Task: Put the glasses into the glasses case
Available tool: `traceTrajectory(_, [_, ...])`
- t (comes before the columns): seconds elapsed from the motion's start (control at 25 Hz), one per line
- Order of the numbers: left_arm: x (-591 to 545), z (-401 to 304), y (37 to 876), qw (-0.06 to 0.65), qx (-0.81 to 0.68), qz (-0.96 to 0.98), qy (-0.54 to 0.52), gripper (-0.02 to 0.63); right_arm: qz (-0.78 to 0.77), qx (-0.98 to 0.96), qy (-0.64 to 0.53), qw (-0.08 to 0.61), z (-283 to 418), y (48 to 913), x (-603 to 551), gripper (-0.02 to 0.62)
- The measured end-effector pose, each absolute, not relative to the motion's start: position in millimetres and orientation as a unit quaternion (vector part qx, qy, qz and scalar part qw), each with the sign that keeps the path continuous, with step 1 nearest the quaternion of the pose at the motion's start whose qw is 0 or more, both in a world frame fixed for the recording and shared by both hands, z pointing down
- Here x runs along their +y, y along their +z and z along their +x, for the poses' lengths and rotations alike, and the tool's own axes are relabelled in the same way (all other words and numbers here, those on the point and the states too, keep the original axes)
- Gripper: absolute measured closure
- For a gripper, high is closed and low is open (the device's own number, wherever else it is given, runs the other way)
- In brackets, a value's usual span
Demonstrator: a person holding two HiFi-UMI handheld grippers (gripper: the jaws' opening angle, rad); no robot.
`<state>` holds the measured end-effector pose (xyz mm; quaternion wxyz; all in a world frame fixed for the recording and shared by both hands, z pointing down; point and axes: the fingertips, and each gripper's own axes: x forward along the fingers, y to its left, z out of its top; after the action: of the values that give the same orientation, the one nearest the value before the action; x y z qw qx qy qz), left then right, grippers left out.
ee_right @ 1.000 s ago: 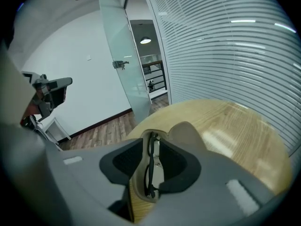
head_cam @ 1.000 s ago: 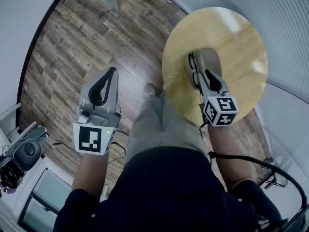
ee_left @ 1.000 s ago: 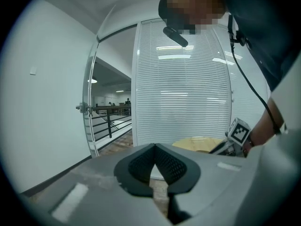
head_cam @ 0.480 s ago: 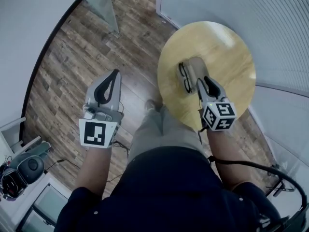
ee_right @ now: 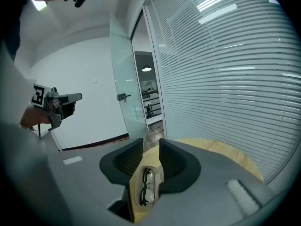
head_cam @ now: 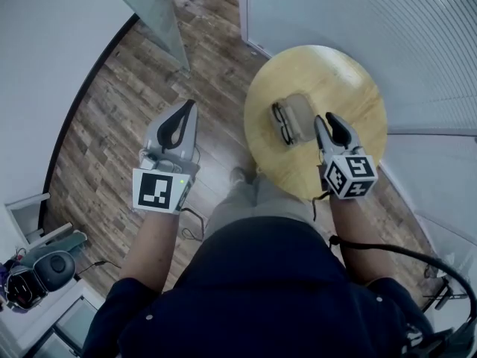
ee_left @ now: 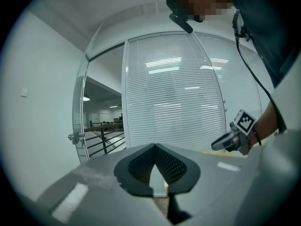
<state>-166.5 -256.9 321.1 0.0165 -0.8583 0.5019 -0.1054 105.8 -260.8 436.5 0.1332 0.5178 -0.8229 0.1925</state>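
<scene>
The left gripper (head_cam: 189, 107) has its jaws closed tip to tip on nothing, held level over the wood floor (head_cam: 112, 125), well left of the table (head_cam: 350, 88). The right gripper (head_cam: 329, 122) has its jaws slightly parted and empty, forearm reaching over the table's near edge. Near the table's middle, just left of that gripper, the glasses (head_cam: 279, 122) lie in the open case (head_cam: 297, 114).

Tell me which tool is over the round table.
The right tool, jaws apart, above the table by the glasses case; the left tool, jaws together, hangs over the floor.
</scene>
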Motion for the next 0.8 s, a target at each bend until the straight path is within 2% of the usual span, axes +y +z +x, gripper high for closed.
traceTrajectory(0.24, [-245, -139, 294, 0.049, 0.48, -0.873, -0.077, 0.604, 0.498, -0.852, 0.129, 0.099, 101, 391, -247, 0.485])
traceTrajectory(0.48, [-232, -128, 278, 0.059, 0.472, -0.877, -0.072, 0.604, 0.475, -0.872, 0.039, 0.112, 98, 347, -227, 0.49])
traceTrajectory(0.8, [-228, -125, 250, 0.073, 0.475, -0.876, -0.053, 0.604, 0.487, -0.872, 0.035, 0.046, 110, 307, -223, 0.503])
